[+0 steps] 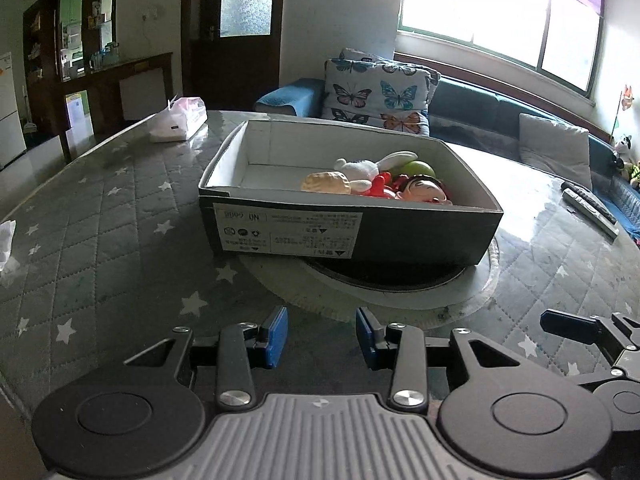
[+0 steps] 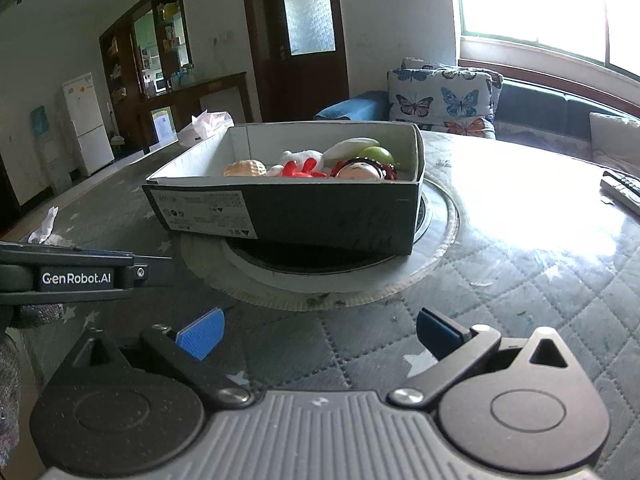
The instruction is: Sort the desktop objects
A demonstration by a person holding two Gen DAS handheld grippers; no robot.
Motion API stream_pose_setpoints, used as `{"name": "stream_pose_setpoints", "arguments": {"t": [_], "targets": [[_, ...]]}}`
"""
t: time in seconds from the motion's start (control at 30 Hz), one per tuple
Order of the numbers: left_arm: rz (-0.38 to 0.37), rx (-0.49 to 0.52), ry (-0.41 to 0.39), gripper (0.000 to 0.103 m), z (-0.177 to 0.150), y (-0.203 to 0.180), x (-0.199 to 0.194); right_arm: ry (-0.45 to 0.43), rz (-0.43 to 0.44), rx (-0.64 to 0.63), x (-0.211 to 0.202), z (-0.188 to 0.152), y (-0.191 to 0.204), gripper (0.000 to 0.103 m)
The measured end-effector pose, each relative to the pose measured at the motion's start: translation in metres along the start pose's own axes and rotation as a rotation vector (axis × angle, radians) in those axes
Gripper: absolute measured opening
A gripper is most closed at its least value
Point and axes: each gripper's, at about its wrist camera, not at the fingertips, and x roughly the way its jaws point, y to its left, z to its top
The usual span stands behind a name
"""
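Dark shoebox (image 1: 352,236) mid-table, on round white turntable (image 1: 400,296), open top. Inside, toward its right end: plush rabbit (image 1: 360,170), tan toy (image 1: 326,186), red toy (image 1: 378,188), green fruit (image 1: 420,168), doll head (image 1: 424,192). Left gripper (image 1: 322,336) near side of box, just above quilted table (image 1: 100,220), jaws part open, nothing btwn. Right gripper (image 2: 320,332) also near side, jaws wide apart, empty. Tissue pack (image 1: 178,122) beyond box's left; remotes (image 1: 588,204) well to its right.

Right gripper (image 2: 318,334) stands open and empty above the quilted table (image 2: 520,300); toy-filled box (image 2: 320,216) lies beyond.
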Motion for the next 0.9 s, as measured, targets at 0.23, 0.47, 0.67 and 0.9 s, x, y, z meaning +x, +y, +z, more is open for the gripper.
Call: {"name": "stream_pose_setpoints", "arguments": {"t": [0.23,0.47,0.67,0.9], "targets": [[0.016,0.014,-0.007,0.040,-0.004,-0.003,-0.002,0.008,-0.015,0.009,0.000,-0.003,0.001,0.103],[0.039,0.029,-0.014,0.040,-0.007,-0.007,-0.003,0.015,-0.024,0.014,0.001,-0.005,0.000,0.103],[0.043,0.039,-0.022,0.040,-0.007,-0.010,-0.004,0.018,-0.032,0.016,0.002,-0.005,-0.001,0.103],[0.043,0.045,-0.014,0.040,-0.008,-0.011,-0.001,0.024,-0.036,0.001,0.004,-0.005,0.001,0.103]]}}
